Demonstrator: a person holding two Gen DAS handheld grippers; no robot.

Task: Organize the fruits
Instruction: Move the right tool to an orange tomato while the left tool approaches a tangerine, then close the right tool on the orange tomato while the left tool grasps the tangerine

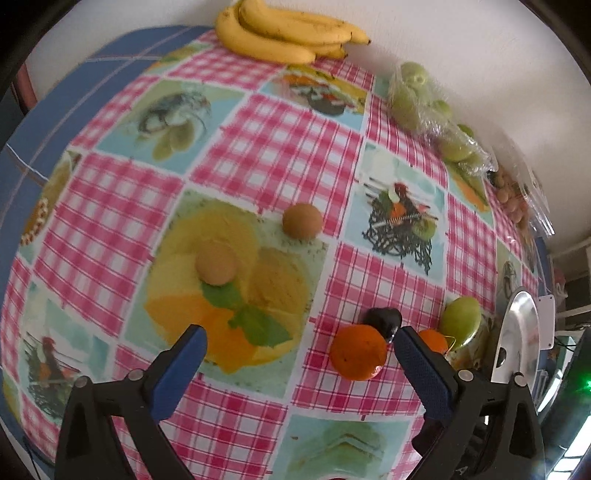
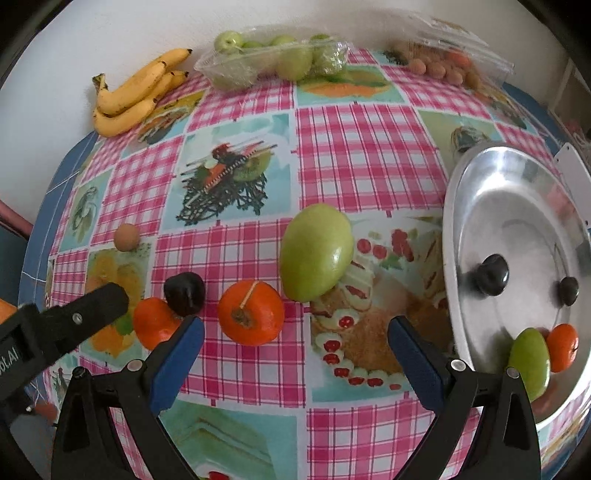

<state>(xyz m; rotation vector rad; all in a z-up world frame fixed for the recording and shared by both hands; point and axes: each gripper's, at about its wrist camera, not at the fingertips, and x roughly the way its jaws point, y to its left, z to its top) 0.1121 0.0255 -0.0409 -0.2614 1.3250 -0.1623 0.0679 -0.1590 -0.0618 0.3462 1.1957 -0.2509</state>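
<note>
Both grippers, left (image 1: 299, 345) and right (image 2: 295, 334), are held with fingers spread wide and nothing between them. Two oranges (image 2: 250, 312), a plum (image 2: 184, 294) and a green fruit (image 2: 315, 257) are seen on the desk (image 2: 369, 155), beside a steel tray (image 2: 517, 206).

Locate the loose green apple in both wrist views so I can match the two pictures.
Left wrist view: the green apple sits at the right, just left of the metal tray, beyond the right finger.
Right wrist view: the green apple lies near the centre, left of the metal tray, above the orange.
Shared landmark: the bananas by the wall.
</note>
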